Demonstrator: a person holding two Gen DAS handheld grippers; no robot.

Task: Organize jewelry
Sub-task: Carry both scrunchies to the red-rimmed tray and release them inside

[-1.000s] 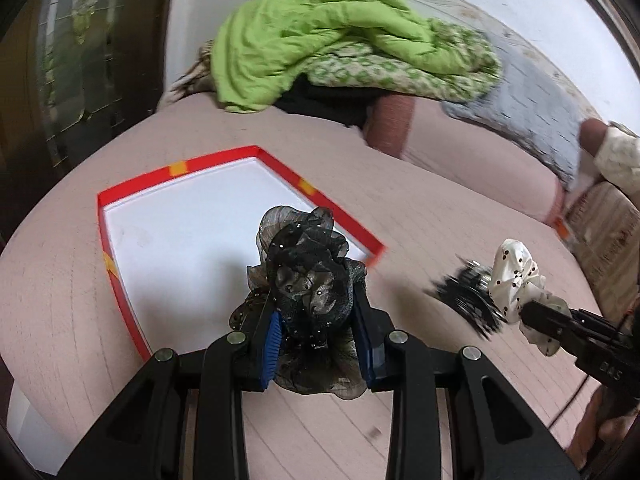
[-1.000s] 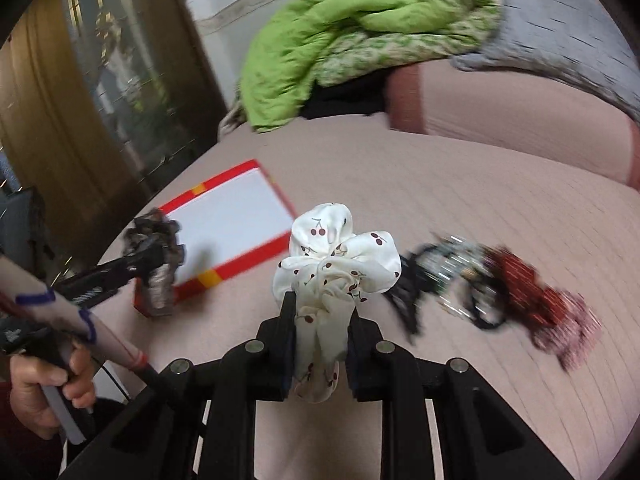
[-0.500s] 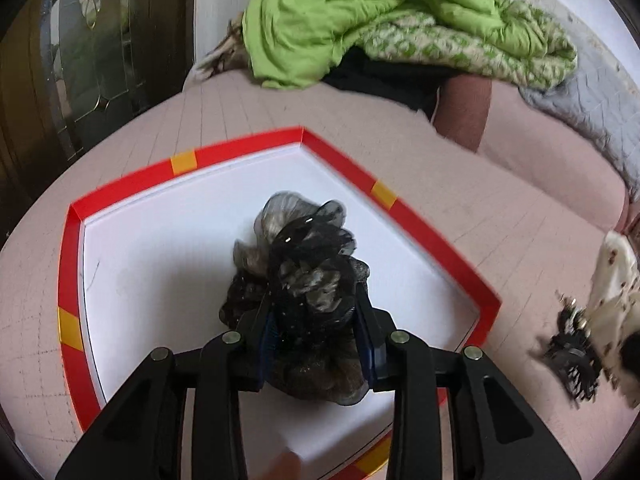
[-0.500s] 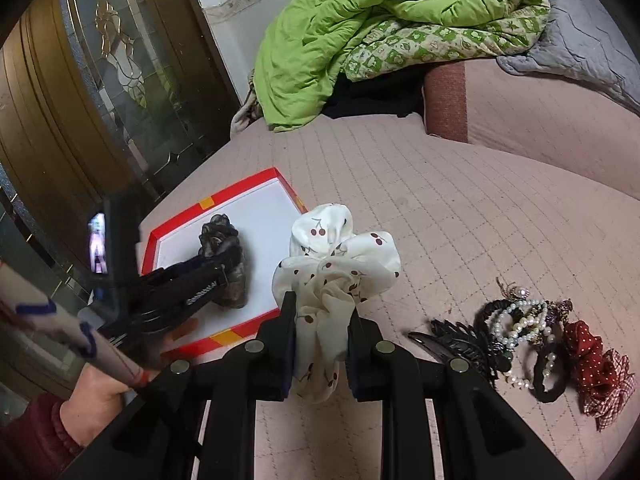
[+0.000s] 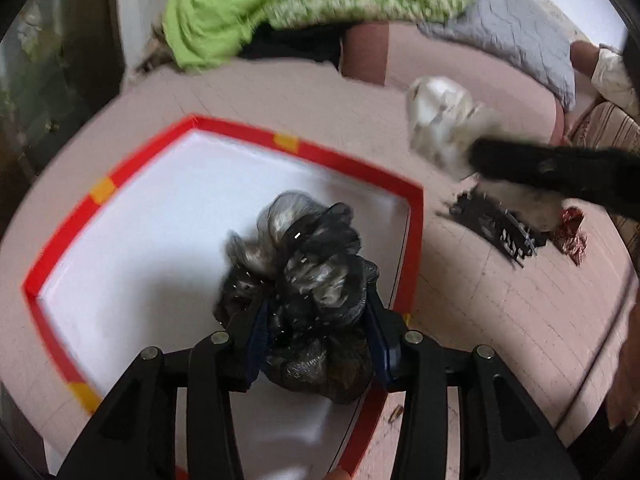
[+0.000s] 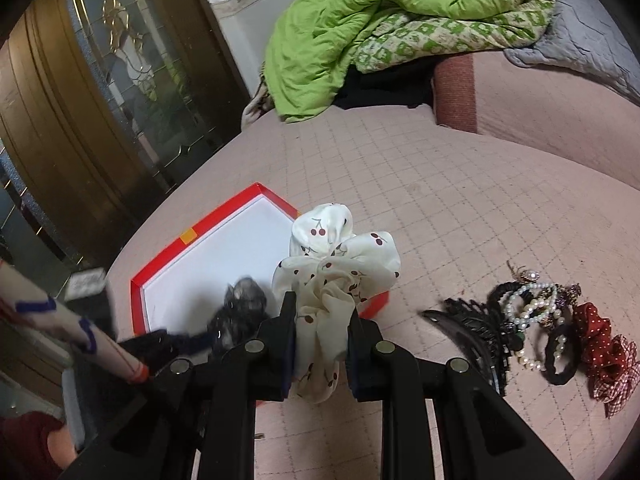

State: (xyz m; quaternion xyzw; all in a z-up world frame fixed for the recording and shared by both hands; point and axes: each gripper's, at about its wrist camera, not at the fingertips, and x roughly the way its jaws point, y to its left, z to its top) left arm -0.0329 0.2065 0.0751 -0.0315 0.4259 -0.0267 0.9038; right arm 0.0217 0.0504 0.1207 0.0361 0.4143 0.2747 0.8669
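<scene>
Compared with a second ago, the left gripper (image 5: 316,320) is sitting lower and farther over the red-rimmed tray with a white floor (image 5: 352,168), and its jaws have just been opening, with the black sheer ruffled scrunchie (image 5: 308,264) still between them; the blue pads are flanking the fabric, though blur is making it hard to tell whether they are still pressing on it. Much of the bundle is lying over the tray's white floor, near its right-hand rim. Meanwhile, the right gripper (image 6: 322,344) is clamping the cream satin scrunchie printed with red cherries (image 6: 336,268) upright between its narrow-set jaws, hanging beside the near corner of the tray, above the pink quilted bedspread (image 6: 440,200). Off to the right on that bedspread, a cluster of accessories is lying well apart from the tray: a black toothed hair clip (image 6: 468,324), a white pearl bead bracelet (image 6: 528,304), a plain black hair tie (image 6: 560,356) and a dark red dotted scrunchie (image 6: 600,336). At the back, a lime green quilt (image 6: 340,28) is lying heaped.
</scene>
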